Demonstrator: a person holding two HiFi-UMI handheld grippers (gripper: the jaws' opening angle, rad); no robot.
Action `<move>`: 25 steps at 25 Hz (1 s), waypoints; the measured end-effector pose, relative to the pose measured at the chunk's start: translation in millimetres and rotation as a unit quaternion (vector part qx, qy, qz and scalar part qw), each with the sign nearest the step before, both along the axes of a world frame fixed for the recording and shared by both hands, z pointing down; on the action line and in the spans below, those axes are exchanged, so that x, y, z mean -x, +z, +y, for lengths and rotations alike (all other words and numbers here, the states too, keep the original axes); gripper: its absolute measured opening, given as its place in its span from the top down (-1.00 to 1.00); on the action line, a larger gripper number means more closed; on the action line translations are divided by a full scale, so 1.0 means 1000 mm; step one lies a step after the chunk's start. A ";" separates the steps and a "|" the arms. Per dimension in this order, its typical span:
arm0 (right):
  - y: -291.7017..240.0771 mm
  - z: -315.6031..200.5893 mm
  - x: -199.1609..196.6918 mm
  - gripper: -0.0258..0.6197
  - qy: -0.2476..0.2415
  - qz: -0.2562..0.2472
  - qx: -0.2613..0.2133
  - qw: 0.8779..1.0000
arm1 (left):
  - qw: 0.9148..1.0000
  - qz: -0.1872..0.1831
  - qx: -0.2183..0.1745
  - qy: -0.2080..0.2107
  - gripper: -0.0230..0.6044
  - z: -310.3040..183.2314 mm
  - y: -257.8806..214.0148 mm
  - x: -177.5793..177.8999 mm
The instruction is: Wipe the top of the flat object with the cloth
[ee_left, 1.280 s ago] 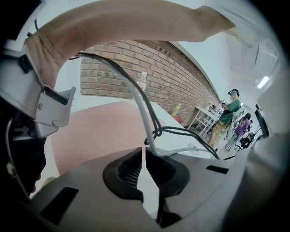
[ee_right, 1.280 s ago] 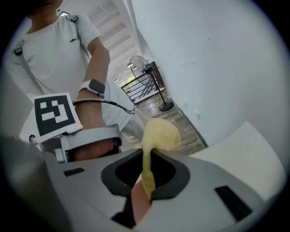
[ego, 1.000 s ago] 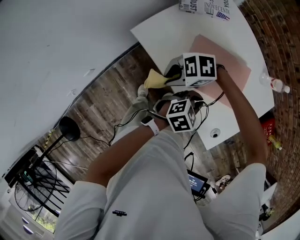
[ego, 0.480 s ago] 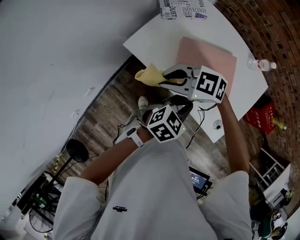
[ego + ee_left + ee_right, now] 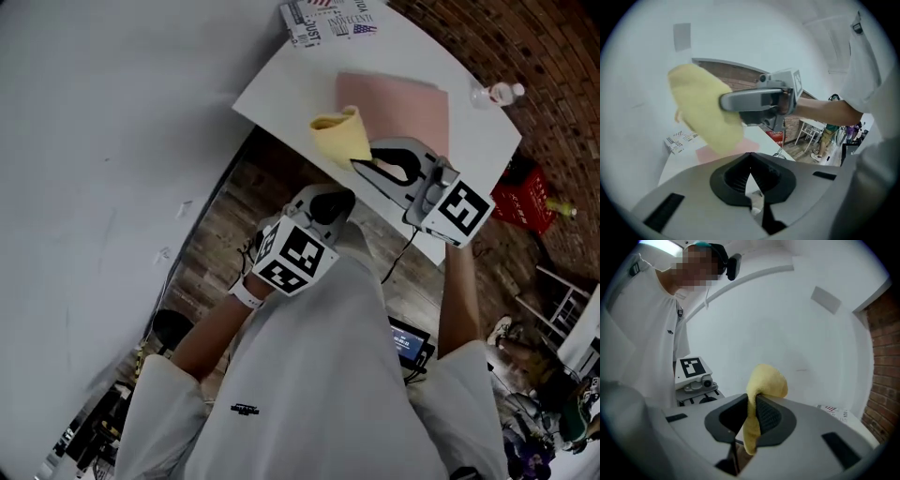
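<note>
The yellow cloth [image 5: 341,137] is pinched in my right gripper [image 5: 359,165], which is shut on it and holds it above the near edge of the white table [image 5: 281,80]. The flat pink sheet [image 5: 398,103] lies on that table just beyond the cloth. In the right gripper view the cloth [image 5: 757,399] hangs between the jaws. My left gripper [image 5: 328,198] is lower, off the table over the floor, shut on nothing. Its own view shows the cloth [image 5: 705,110], the right gripper [image 5: 757,101] and the pink sheet [image 5: 705,153].
A printed booklet [image 5: 323,17] lies at the table's far corner, and a water bottle [image 5: 497,92] near its right edge. A red crate [image 5: 525,202] and a screen device [image 5: 408,345] sit on the wooden floor. A white wall fills the left.
The right gripper has carried the cloth from beside the table to over its near edge by the pink sheet. The left gripper has dropped away from it.
</note>
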State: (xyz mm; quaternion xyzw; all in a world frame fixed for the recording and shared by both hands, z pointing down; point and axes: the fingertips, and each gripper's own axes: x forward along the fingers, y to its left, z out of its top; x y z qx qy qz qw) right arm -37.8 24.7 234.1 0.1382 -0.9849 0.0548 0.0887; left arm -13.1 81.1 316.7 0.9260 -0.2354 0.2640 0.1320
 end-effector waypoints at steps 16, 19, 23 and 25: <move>-0.009 0.055 -0.110 0.77 0.302 0.022 -0.033 0.953 | 0.993 0.030 -0.020 -0.116 0.87 -0.027 -0.028 0.080; -0.001 0.059 -0.103 0.77 0.319 -0.002 -0.013 0.948 | 0.990 0.037 -0.029 -0.130 0.87 -0.038 -0.034 0.084; 0.007 0.054 -0.105 0.77 0.331 0.011 -0.007 0.944 | 0.989 0.048 -0.043 -0.132 0.87 -0.053 -0.044 0.080; 0.007 0.051 -0.104 0.77 0.335 0.016 -0.010 0.942 | 0.989 0.051 -0.049 -0.132 0.87 -0.056 -0.049 0.077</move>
